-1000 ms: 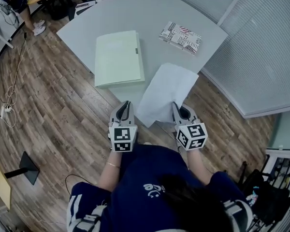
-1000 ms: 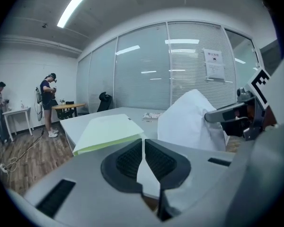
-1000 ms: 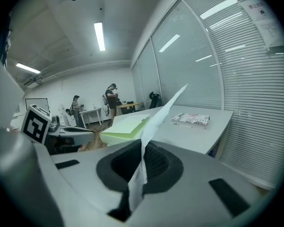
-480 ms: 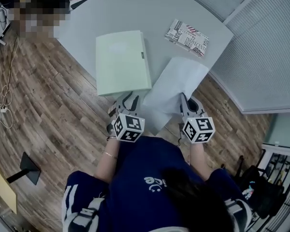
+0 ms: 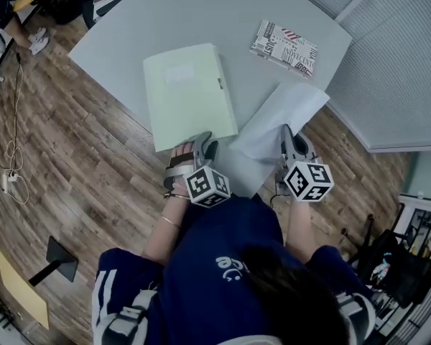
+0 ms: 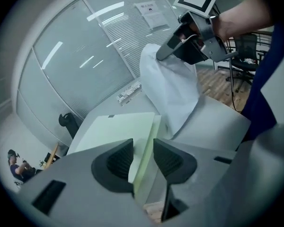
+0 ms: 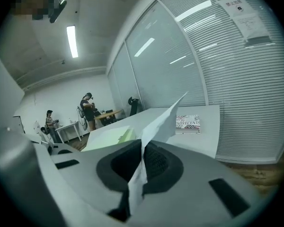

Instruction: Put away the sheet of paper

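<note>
The white sheet of paper [image 5: 284,117] hangs over the table's near edge, and my right gripper [image 5: 287,131] is shut on its near end. In the right gripper view the sheet [image 7: 158,124] stands on edge, pinched between the pads of the right gripper [image 7: 142,162]. A pale green folder [image 5: 190,95] lies shut on the table to the left. My left gripper [image 5: 205,141] is at its near edge, jaws opening. In the left gripper view the folder's edge [image 6: 144,141] runs between the parted jaws of the left gripper [image 6: 143,156], and the pads do not press on it.
A printed book [image 5: 284,47] lies at the far right of the grey table [image 5: 201,13]. Glass partition walls with blinds run along the right. Wooden floor lies to the left, with cables and a black stand [image 5: 54,257]. People stand at desks far off [image 7: 87,109].
My left gripper has moved forward from the table's edge to the folder's near edge and its jaws have opened. The right gripper has shifted right with the sheet still in it.
</note>
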Tool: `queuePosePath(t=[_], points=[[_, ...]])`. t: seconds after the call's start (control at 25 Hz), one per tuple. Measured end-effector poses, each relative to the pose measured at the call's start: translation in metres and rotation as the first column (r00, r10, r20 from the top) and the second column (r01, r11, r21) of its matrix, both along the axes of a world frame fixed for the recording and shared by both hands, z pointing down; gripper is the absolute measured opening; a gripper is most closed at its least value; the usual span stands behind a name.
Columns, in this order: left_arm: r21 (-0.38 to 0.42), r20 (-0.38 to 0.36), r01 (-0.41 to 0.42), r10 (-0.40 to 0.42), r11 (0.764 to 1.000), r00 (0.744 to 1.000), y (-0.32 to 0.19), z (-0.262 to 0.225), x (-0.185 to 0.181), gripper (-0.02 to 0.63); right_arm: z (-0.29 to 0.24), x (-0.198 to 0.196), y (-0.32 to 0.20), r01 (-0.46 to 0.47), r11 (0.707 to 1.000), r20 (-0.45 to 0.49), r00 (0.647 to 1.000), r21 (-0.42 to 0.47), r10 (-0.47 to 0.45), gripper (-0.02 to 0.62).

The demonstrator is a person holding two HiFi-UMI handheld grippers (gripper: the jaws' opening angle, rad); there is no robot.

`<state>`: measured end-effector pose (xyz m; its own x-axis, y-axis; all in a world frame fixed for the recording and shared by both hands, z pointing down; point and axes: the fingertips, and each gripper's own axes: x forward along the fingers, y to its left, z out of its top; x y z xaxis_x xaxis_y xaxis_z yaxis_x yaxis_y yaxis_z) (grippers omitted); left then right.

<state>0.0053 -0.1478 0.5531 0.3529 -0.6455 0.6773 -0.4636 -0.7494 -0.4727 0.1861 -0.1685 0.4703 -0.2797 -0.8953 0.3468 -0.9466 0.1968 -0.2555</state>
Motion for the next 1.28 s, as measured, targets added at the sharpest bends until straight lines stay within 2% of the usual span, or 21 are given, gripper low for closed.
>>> queuePosePath(t=[0.08, 0.24, 0.4, 0.52, 0.64, 0.72, 0.8, 0.96, 1.04, 1.16, 1.2, 1.28], points=[[-0.003, 0.027, 0.013, -0.012, 1.000, 1.000, -0.004, 0.003, 0.000, 0.120, 0.001, -0.001, -0.002, 0.010, 1.000, 0.005, 1.000, -0.004, -0.010, 0.009], [0.053, 0.100, 0.048, -0.053, 0.997, 0.994, -0.015, 0.007, -0.002, 0.120, 0.006, 0.005, -0.002, 0.034, 0.999, 0.007, 0.999, -0.024, -0.034, 0.009], [0.073, 0.103, 0.082, -0.090, 0.994, 0.991, -0.018, 0.005, -0.001, 0.118, 0.006, 0.012, -0.003, 0.062, 0.998, -0.007, 0.998, -0.034, -0.062, 0.009], [0.089, 0.058, 0.124, -0.129, 0.988, 0.990, -0.021, -0.004, -0.001, 0.109, 0.004, 0.015, -0.007, 0.083, 0.996, -0.012, 0.996, -0.030, -0.083, 0.009], [0.116, -0.056, 0.212, -0.207, 0.970, 0.977, -0.024, -0.021, -0.003, 0.083, 0.006, 0.015, -0.006, 0.116, 0.993, -0.022, 0.993, -0.036, -0.117, 0.009], [0.132, -0.144, 0.281, -0.262, 0.950, 0.954, -0.026, -0.036, -0.008, 0.069, 0.007, 0.012, -0.005, 0.147, 0.988, -0.015, 0.989, -0.044, -0.147, 0.009], [0.136, -0.249, 0.363, -0.323, 0.922, 0.913, -0.029, -0.053, -0.016, 0.054, 0.006, 0.007, -0.005, 0.188, 0.981, -0.004, 0.982, -0.049, -0.188, 0.008], [0.120, -0.432, 0.523, -0.430, 0.844, 0.793, -0.027, -0.083, -0.037, 0.035, -0.003, -0.002, 0.001, 0.279, 0.960, -0.057, 0.958, -0.036, -0.280, 0.009], [0.107, -0.507, 0.605, -0.480, 0.789, 0.716, -0.025, -0.098, -0.053, 0.028, -0.014, -0.008, 0.002, 0.325, 0.946, -0.072, 0.943, 0.005, -0.324, 0.009], [0.056, -0.609, 0.713, -0.542, 0.699, 0.579, -0.021, -0.118, -0.082, 0.023, -0.031, -0.019, -0.001, 0.391, 0.919, -0.096, 0.918, 0.054, -0.385, 0.009], [0.040, -0.631, 0.739, -0.557, 0.672, 0.540, -0.019, -0.122, -0.091, 0.023, -0.037, -0.022, -0.002, 0.405, 0.912, -0.090, 0.913, 0.063, -0.399, 0.009], [0.014, -0.660, 0.785, -0.584, 0.619, 0.473, -0.014, -0.126, -0.108, 0.020, -0.051, -0.026, -0.005, 0.422, 0.903, -0.014, 0.906, 0.084, -0.423, 0.009]])
